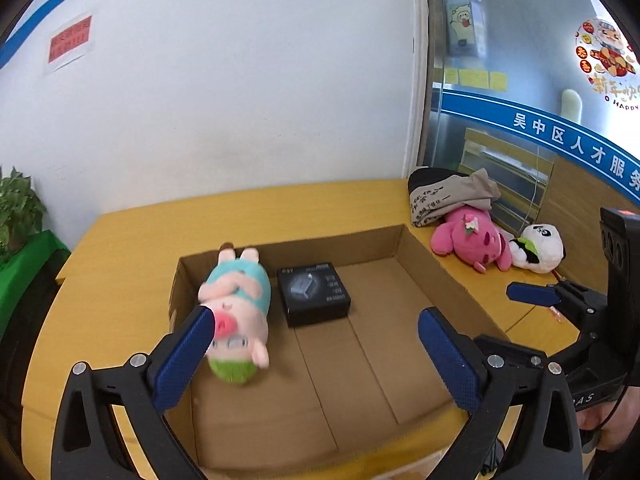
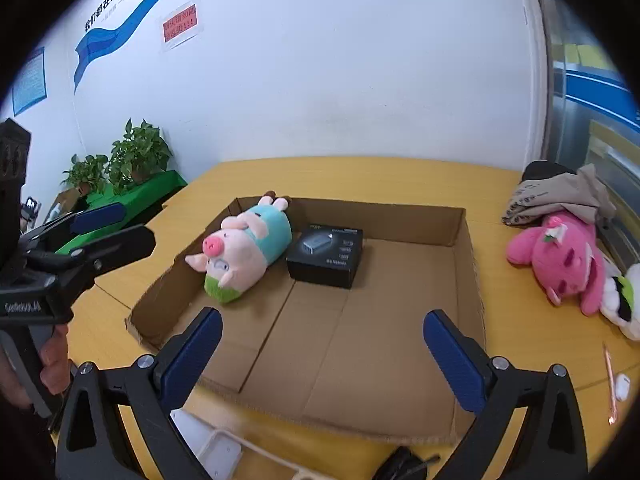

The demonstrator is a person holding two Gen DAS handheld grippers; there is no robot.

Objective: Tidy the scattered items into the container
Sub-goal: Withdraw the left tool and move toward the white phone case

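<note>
Holding both grippers over the near edge of the cardboard box (image 2: 466,264), you have nothing between either pair of pads. Your left gripper (image 1: 316,356) stands spread wide and empty; your right gripper (image 2: 322,354) is just as wide and empty. Inside the box, on its left side, lie the pig plush (image 2: 244,254) and, just beside it, the black carton (image 2: 326,256), so those two look done.

What is left sits outside, beyond the box's right wall on the yellow table (image 2: 360,176): the pink plush (image 2: 560,258), its long axis running roughly along that wall, with the panda plush (image 1: 538,250) touching its near end and a folded cloth (image 2: 560,196) against its far end. All three lie to the right of both tools, so your right gripper is probably the nearer one, and the panda likely comes first.
</note>
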